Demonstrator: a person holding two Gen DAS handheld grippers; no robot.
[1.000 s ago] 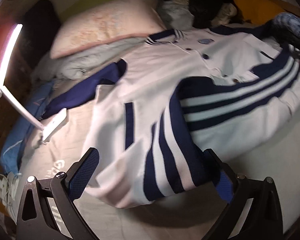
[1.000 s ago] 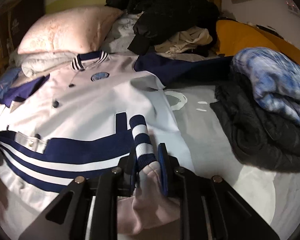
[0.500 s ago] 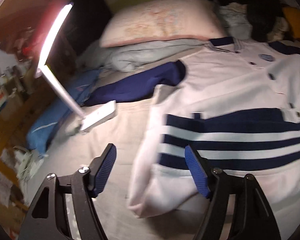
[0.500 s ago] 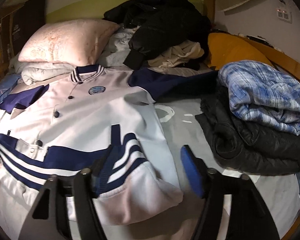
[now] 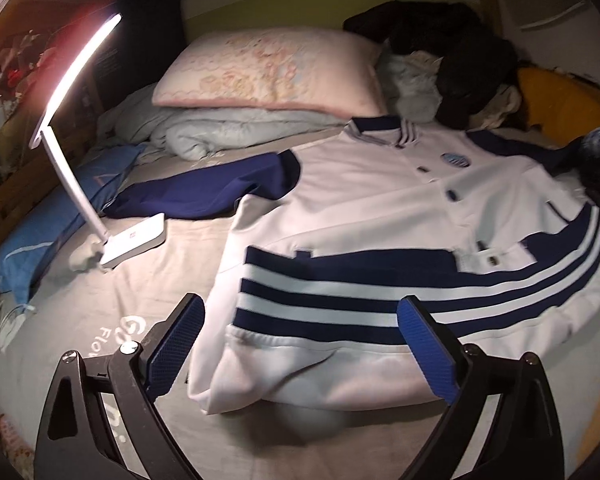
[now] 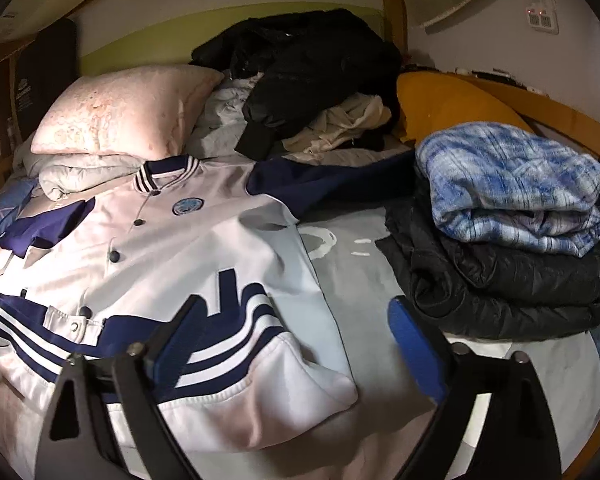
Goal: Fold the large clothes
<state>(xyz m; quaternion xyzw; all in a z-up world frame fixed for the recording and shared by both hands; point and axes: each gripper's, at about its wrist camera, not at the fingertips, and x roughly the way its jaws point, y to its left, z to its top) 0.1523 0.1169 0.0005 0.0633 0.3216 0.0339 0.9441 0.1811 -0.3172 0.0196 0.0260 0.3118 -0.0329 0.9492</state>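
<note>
Jacket (image 5: 380, 216) flat on bed (image 5: 100, 312), front up, collar toward pillow (image 5: 268, 68). Bottom hem folded up over body, striped band facing up across lower half. Navy sleeves spread out to both sides.

Left gripper (image 5: 300, 344) spread wide, holding nothing. Hovers above near edge of folded hem; blue pads straddle striped band, no contact visible. Left corner of fold just inside left pad.

Right gripper (image 6: 288, 344) also spread wide, empty. Left finger over striped corner of fold, right finger over bare sheet beside jacket edge. Fold's right corner between fingers, below them; contact cannot be told.

Around: lamp (image 5: 84, 152) lit, base on sheet left of jacket, near navy sleeve. Dark clothes pile (image 6: 308, 76) behind collar. Folded black jacket (image 6: 500, 284) with blue plaid piece (image 6: 508, 188) on top, right of jacket, apart from it, close to right finger.
</note>
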